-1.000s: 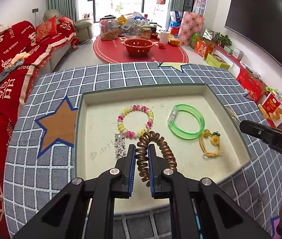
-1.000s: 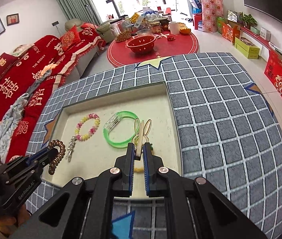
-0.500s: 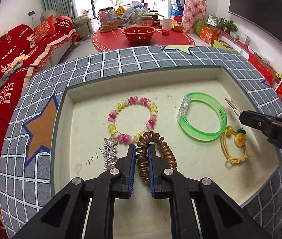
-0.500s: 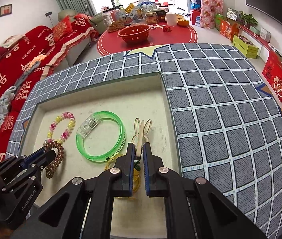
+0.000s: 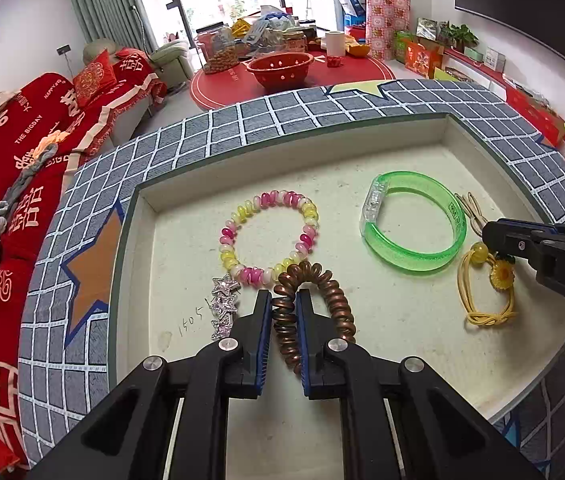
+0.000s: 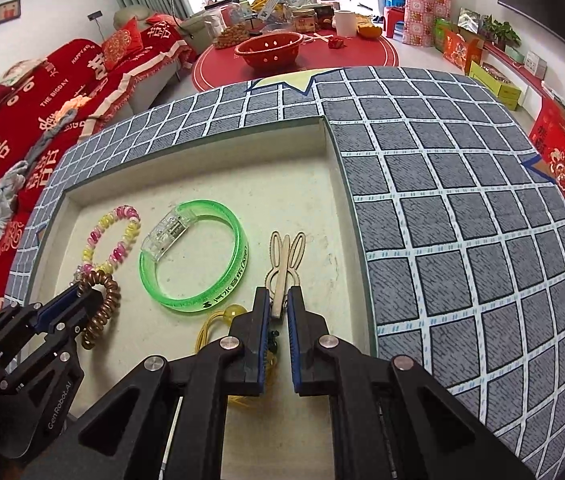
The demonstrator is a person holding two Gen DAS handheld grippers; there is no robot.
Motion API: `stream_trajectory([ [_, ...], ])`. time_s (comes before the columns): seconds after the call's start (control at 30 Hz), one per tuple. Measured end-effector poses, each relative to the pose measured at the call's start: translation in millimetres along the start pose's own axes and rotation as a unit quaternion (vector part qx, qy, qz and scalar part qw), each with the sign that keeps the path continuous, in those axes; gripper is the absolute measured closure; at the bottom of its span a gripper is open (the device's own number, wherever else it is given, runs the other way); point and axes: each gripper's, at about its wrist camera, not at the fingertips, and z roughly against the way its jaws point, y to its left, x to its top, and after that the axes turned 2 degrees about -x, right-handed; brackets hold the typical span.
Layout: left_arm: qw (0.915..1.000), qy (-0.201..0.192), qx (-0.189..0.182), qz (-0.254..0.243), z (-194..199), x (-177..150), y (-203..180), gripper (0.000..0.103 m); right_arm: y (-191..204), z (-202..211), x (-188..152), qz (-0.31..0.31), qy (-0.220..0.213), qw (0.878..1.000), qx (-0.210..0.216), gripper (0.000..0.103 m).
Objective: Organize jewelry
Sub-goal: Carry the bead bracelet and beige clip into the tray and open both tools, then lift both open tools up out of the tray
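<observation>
A shallow cream tray (image 5: 282,128) sits on the checked tabletop. My left gripper (image 5: 285,304) is shut on a brown spiral hair tie (image 5: 334,300), low over the tray's near left part. Just beyond it lie a pink-and-yellow bead bracelet (image 5: 228,236) and a silver star clip (image 5: 224,304). My right gripper (image 6: 278,300) is shut on a gold rabbit-shaped clip (image 6: 286,252) near the tray's right wall. A green bangle (image 6: 238,256) lies left of the clip. A yellow sunflower hair tie (image 5: 502,274) lies partly under the right gripper.
The grey checked cloth (image 6: 442,200) surrounds the tray and runs wide to the right. A red sofa (image 5: 22,152) stands to the left. Beyond the table is a round red table with a red bowl (image 5: 280,66).
Both grippers have sunk closer to the tray floor, each still holding its piece. The tray fills more of both views.
</observation>
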Motion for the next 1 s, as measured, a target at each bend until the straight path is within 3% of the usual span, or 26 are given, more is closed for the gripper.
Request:
stream_trajectory([
  [0.13, 0.9999, -0.01, -0.002, 0.007, 8, 0, 3, 0.078, -5, 8, 1, -0.023, -0.002, 0.999, 0.024, 0.091],
  [0.2, 0.9998, -0.015, -0.001, 0.009, 11, 0, 5, 0.078, -6, 17, 0, -0.032, -0.011, 0.999, 0.035, 0.081],
  [0.27, 0.9998, -0.019, -0.002, 0.01, 13, 1, 7, 0.078, -5, 25, -1, -0.035, -0.021, 0.998, 0.04, 0.053],
  [0.57, 0.9995, -0.028, 0.002, 0.013, 22, 3, 8, 0.078, -2, 64, -13, -0.049, -0.049, 0.996, 0.058, 0.051],
  [0.6, 0.9995, -0.028, 0.002, 0.015, 22, 3, 9, 0.074, -2, 69, -15, -0.049, -0.05, 0.996, 0.058, 0.051],
  [0.63, 0.9995, -0.028, 0.002, 0.017, 23, 3, 10, 0.039, -4, 72, -17, -0.049, -0.051, 0.996, 0.059, 0.051],
  [0.67, 0.9993, -0.03, 0.005, 0.021, 24, 3, 11, 0.015, -5, 76, -19, -0.05, -0.052, 0.996, 0.059, 0.051],
  [0.7, 0.9985, -0.045, 0.013, 0.029, 29, 2, 13, 0.0, -6, 79, -21, -0.05, -0.052, 0.996, 0.059, 0.051],
  [0.9, 0.9976, -0.066, 0.012, 0.016, 51, 0, 13, 0.0, -15, 95, -37, -0.06, -0.052, 0.995, 0.055, 0.046],
  [1.0, 0.9969, -0.077, 0.012, 0.016, 65, -5, 15, 0.0, -19, 104, -45, -0.068, -0.055, 0.994, 0.062, 0.022],
])
